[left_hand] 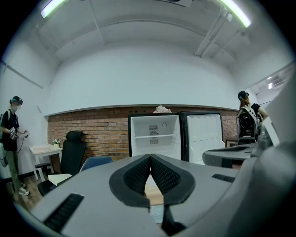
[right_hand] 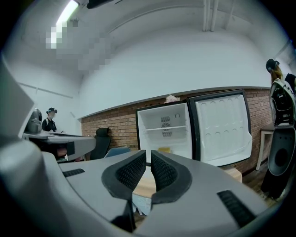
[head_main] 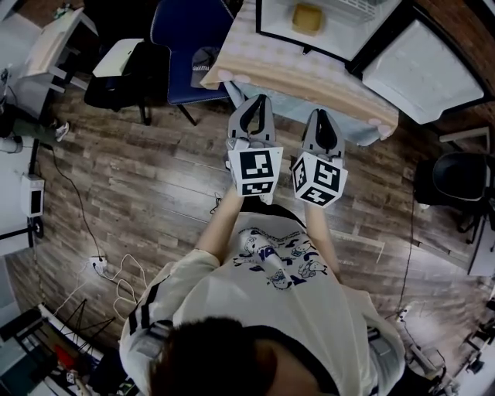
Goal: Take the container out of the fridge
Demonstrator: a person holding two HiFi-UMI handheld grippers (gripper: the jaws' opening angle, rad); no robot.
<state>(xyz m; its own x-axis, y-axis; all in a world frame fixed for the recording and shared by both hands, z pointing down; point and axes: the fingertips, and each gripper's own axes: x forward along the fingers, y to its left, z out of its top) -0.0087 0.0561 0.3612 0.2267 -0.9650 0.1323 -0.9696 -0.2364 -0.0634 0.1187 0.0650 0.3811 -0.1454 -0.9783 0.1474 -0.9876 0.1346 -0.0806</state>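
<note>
The small white fridge (head_main: 340, 35) stands open beyond a cloth-covered table (head_main: 302, 73), with its door (head_main: 421, 69) swung to the right. A yellow container (head_main: 307, 17) sits inside it, and shows low in the fridge (right_hand: 166, 125) as a yellow block (right_hand: 163, 150) in the right gripper view. I hold both grippers side by side in front of my chest, short of the table. The left gripper (head_main: 260, 99) (left_hand: 150, 157) is shut, its pads touching and empty. Only a hairline slit shows between the jaws of the shut right gripper (head_main: 319, 113) (right_hand: 148, 155), with nothing in it. Neither touches the container.
The table lies between me and the fridge. A blue chair (head_main: 189, 31) and a black chair (head_main: 128, 73) stand to its left, another black chair (head_main: 460, 178) at the right. One person (left_hand: 11, 134) stands far left, another (left_hand: 247, 120) at the right. Cables trail on the wooden floor (head_main: 116, 271).
</note>
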